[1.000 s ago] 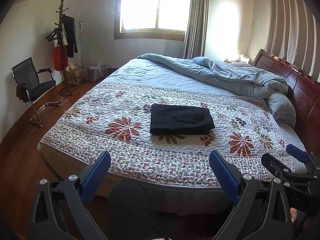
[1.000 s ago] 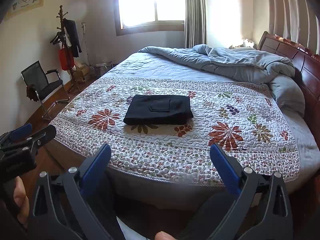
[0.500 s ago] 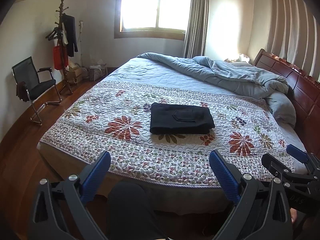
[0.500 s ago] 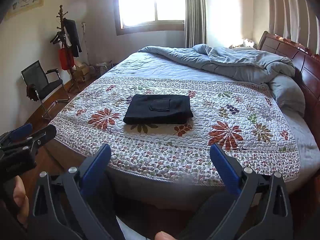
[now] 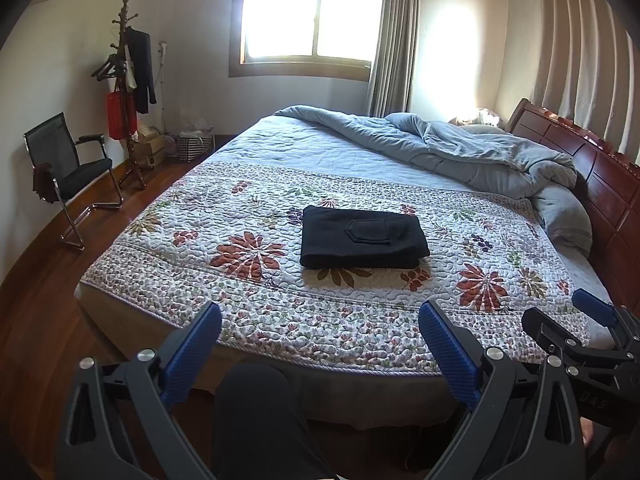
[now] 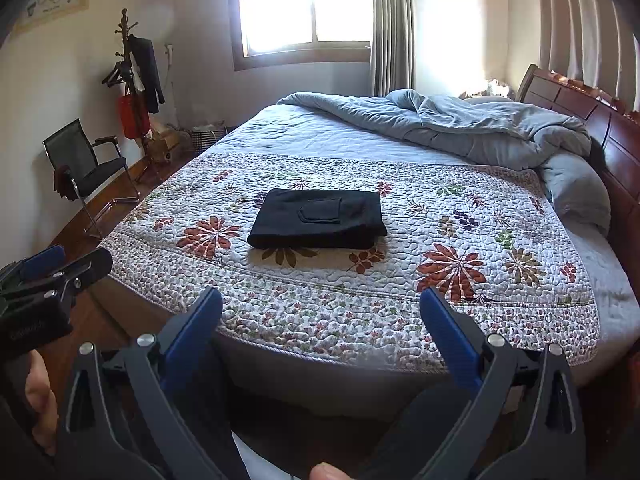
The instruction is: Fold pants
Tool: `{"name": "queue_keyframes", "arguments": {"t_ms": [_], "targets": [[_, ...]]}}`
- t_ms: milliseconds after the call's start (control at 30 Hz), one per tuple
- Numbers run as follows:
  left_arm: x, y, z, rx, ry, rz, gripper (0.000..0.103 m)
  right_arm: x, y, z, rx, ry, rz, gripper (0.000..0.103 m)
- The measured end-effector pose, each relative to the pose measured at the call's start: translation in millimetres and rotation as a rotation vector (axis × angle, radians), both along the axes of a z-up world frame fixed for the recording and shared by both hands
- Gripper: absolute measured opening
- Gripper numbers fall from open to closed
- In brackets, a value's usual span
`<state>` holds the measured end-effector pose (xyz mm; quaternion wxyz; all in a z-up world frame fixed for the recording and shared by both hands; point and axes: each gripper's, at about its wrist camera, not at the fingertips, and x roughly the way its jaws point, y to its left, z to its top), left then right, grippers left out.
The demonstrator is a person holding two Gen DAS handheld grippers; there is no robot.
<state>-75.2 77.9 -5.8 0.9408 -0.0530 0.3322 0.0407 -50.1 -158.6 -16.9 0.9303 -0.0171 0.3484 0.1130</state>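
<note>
Meanwhile, held back off the near edge of the bed (image 5: 360, 392): left gripper (image 5: 320, 348) and right gripper (image 6: 320, 324), jaws wide apart, nothing between them. Further in, toward the middle of the floral quilt (image 5: 248, 308), black pants (image 5: 362, 237) folded into a flat rectangle, pocket uppermost. Likely soft, limp, fairly light; best pinched through all layers at the thick folded near edge.
</note>
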Motion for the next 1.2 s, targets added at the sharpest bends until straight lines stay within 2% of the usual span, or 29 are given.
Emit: {"name": "queue_keyframes", "arguments": {"t_ms": [633,800,900,1200], "targets": [[-1.5,0.7,2.3,-0.009,0.002,0.005,0.099,0.0,-0.9,0.1,-0.006,0.001,0.007,0.099],[-2.9,-2.6,3.2,0.010,-0.023,-0.010,0.099,2.1,-2.7,-1.6,-0.005,0.005,0.007,0.099],[-0.2,-1.4,2.0,-0.022,0.001,-0.020,0.099,2.9,-3.4,-1.8,-0.005,0.006,0.006,0.099],[-0.6,-0.7,-0.9,-0.023,0.015,-0.001,0.099,5.0,-4.6,-2.0,-0.006,0.010,0.007,0.099]]}}
